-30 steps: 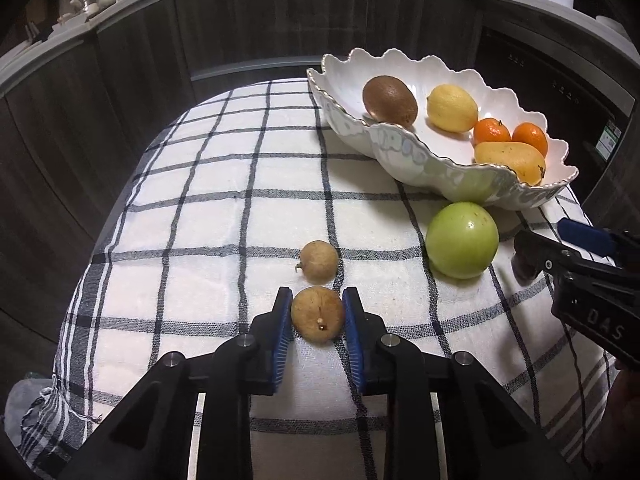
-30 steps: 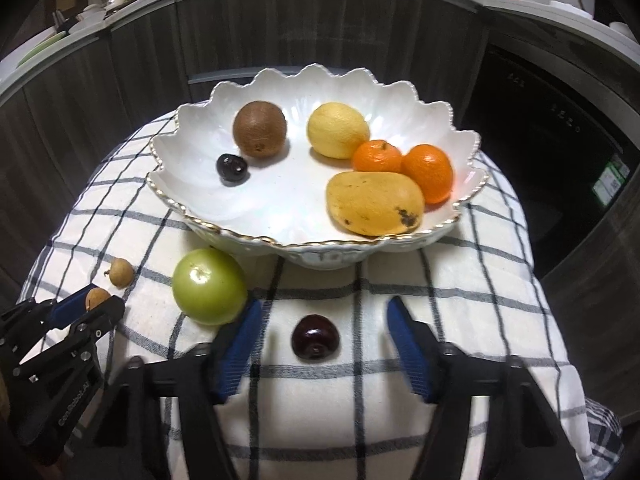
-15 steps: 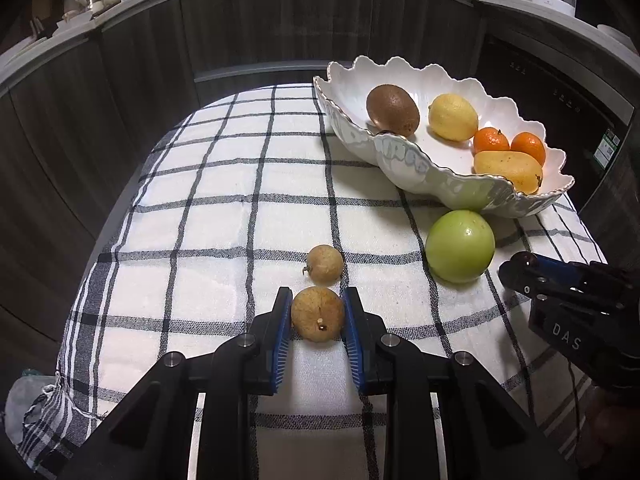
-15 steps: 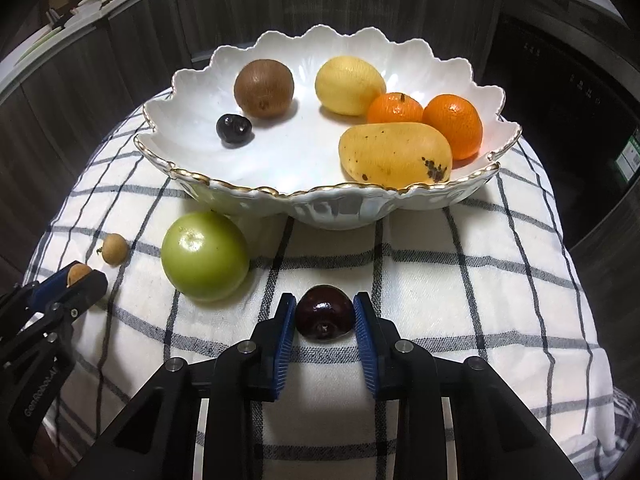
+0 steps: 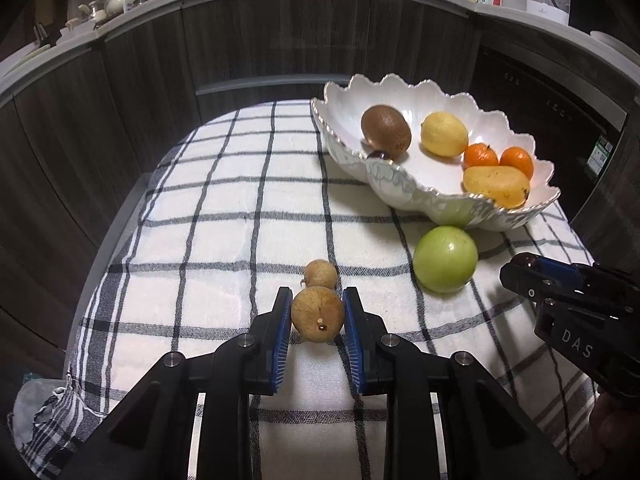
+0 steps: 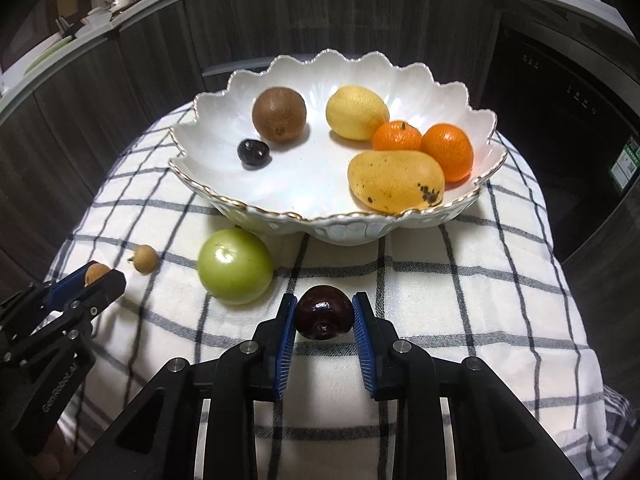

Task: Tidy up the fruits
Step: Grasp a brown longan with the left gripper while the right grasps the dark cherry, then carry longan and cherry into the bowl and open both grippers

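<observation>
Dark cherry clamped between right gripper pads.

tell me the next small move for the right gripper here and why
Probably lift straight up, then carry toward the white bowl. The right gripper is shut on the dark cherry, pads pressing both sides, and the fruit sits low over the checked cloth. The bowl's rim stands higher than the cherry, so it likely needs height first.
</observation>
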### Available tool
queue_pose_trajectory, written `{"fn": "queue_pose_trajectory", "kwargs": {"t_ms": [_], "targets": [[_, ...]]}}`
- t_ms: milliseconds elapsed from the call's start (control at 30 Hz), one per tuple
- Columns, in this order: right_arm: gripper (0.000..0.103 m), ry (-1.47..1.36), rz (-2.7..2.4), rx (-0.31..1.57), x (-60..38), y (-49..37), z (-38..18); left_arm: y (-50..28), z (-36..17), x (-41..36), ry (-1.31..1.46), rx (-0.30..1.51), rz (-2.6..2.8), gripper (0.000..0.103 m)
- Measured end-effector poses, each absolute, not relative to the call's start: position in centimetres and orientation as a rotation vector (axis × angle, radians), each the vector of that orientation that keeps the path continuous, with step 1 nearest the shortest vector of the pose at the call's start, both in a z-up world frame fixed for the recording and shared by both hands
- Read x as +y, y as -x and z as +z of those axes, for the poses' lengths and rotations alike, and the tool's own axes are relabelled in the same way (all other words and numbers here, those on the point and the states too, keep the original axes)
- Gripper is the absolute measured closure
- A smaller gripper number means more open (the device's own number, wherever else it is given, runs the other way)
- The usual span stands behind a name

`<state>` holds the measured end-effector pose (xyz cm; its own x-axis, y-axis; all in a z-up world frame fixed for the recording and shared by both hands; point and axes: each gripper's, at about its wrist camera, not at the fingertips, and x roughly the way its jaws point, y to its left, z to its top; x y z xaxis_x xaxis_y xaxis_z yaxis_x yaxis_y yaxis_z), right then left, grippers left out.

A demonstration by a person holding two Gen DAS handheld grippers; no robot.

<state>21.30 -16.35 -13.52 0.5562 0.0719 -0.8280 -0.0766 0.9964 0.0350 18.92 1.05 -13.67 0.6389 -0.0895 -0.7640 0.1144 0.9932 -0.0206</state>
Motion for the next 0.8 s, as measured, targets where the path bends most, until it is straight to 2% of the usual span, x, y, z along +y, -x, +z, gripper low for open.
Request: {"fn": "queue_pose_trajectory", "kwargs": {"t_ms": [400,800], "targets": [[0.074,0.007,0.085,0.871,-17.0,-21.7,-8.7,-19.7,-10.6,0.0,-0.04,0.8,-0.151,0.077],[0.074,-0.012,0.069,0.832,-18.3,-24.5,-6.8,-24.0,-8.7,-2.7,-0.055,0.748,-0.202,0.077]]}}
